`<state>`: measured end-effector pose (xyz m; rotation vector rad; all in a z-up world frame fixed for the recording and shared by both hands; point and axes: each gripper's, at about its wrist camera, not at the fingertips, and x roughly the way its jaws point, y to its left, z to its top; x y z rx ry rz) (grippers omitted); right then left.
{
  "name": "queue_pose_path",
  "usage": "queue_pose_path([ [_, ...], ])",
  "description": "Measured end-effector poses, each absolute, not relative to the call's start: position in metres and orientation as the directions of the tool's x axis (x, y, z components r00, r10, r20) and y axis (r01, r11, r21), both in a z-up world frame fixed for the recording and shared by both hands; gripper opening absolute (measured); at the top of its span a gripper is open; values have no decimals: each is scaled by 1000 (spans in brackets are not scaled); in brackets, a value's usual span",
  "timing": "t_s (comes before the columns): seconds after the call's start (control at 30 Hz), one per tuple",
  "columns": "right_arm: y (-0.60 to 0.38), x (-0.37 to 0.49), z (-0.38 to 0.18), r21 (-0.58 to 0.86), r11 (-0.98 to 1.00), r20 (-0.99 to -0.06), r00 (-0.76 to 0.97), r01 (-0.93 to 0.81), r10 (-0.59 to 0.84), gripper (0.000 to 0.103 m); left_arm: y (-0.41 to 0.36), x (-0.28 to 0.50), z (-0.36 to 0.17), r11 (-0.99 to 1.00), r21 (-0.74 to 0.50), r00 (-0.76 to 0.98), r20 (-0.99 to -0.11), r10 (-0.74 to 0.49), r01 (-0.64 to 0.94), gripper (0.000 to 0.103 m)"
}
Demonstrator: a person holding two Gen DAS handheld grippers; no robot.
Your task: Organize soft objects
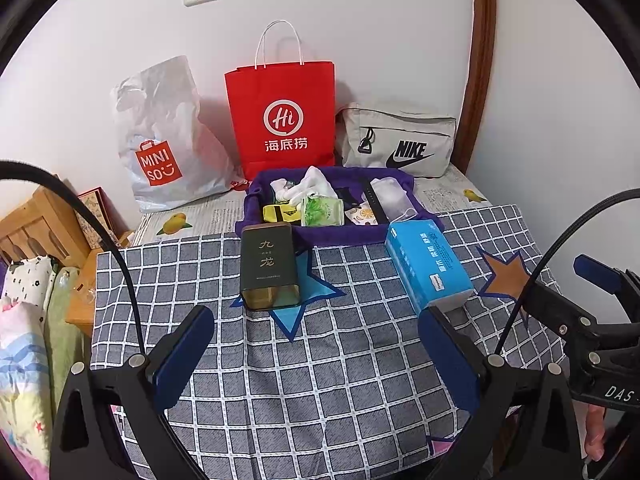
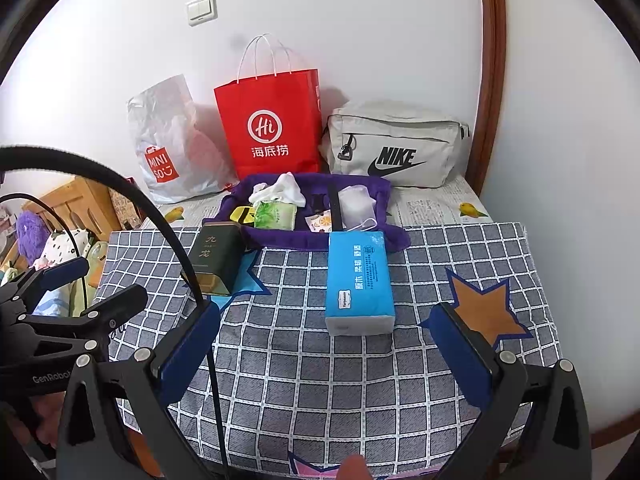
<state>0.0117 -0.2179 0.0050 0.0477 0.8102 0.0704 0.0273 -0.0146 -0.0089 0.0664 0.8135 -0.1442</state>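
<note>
A purple fabric tray (image 1: 276, 232) (image 2: 384, 196) lies at the back of the checked cloth. In it are white socks (image 1: 316, 186) (image 2: 286, 190), a green tissue pack (image 1: 322, 212) (image 2: 274, 216), a yellow packet (image 1: 280, 213), a lemon-print sachet (image 1: 362, 216) and a clear pouch (image 1: 390, 194) (image 2: 354, 200). A blue tissue pack (image 1: 428, 264) (image 2: 358, 280) lies in front of the tray. My left gripper (image 1: 316, 356) is open and empty, hovering short of it. My right gripper (image 2: 326, 354) is open and empty, just before the blue pack.
A dark green tea tin (image 1: 269, 266) (image 2: 214, 256) lies left of the blue pack. A red paper bag (image 1: 282, 116), a Miniso plastic bag (image 1: 160, 140) and a grey Nike bag (image 1: 400, 140) stand against the wall. Wooden furniture (image 1: 44, 224) is at the left.
</note>
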Motion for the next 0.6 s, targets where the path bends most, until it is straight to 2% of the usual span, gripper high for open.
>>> queue_pose_path([
  [0.6,-214,8,3,80,995,-720,687,-59,98,103,-10,27,-8,988,-21,692,-711,-124,156,103],
])
